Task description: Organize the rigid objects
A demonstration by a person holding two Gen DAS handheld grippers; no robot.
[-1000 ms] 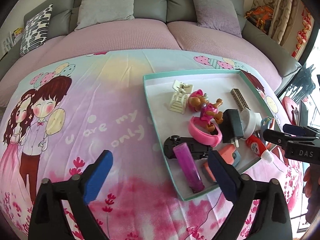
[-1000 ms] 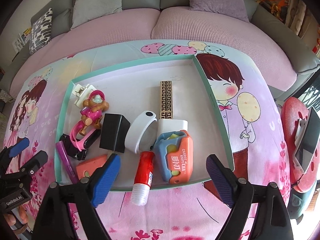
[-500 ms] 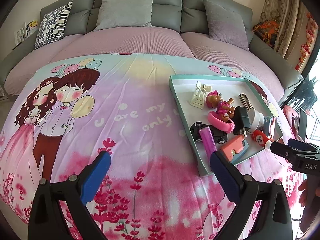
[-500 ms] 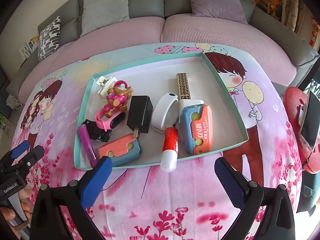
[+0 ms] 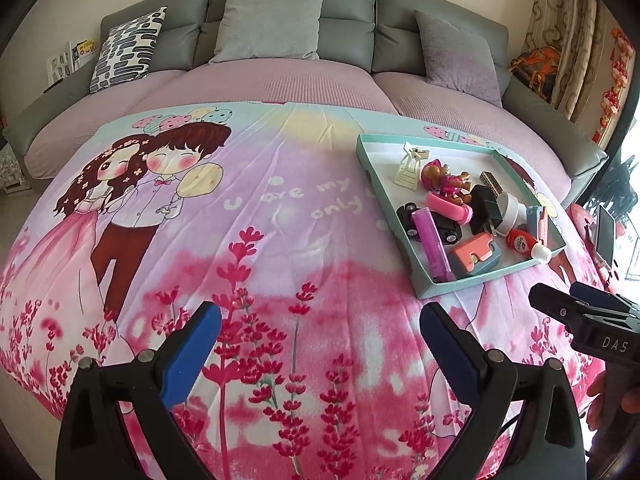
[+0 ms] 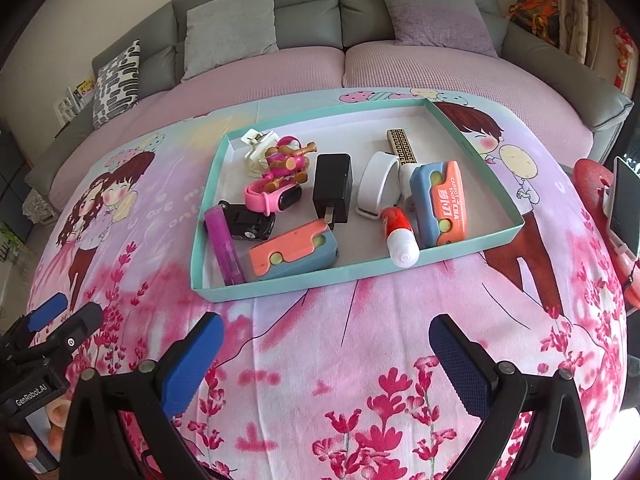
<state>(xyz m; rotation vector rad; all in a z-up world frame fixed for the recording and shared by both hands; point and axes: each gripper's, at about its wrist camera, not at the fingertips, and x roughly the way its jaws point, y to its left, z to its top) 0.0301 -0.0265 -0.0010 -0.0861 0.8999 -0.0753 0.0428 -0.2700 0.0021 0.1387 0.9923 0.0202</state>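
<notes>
A teal tray (image 6: 516, 222) (image 5: 362, 148) lies on the pink cartoon blanket and holds several small items: a black charger (image 6: 333, 184), a red-and-white glue stick (image 6: 401, 236) leaning over the front rim, two orange-and-blue knife cases (image 6: 440, 204) (image 6: 294, 254), a purple tube (image 6: 224, 248), a toy car (image 6: 248, 222), a pink watch (image 6: 272, 196) and a toy figure (image 6: 286, 160). My left gripper (image 5: 316, 340) is open and empty, near and left of the tray. My right gripper (image 6: 324, 354) is open and empty, in front of the tray.
A grey sofa with cushions (image 5: 272, 24) (image 6: 436, 12) stands behind the blanket-covered seat. A red stool with a phone on a stand (image 6: 624, 204) is at the right. Books (image 5: 70, 58) lean at the far left.
Both grippers have pulled back and up from the tray, which now looks smaller and farther. Both stay open and empty. The tray's items have not moved.
</notes>
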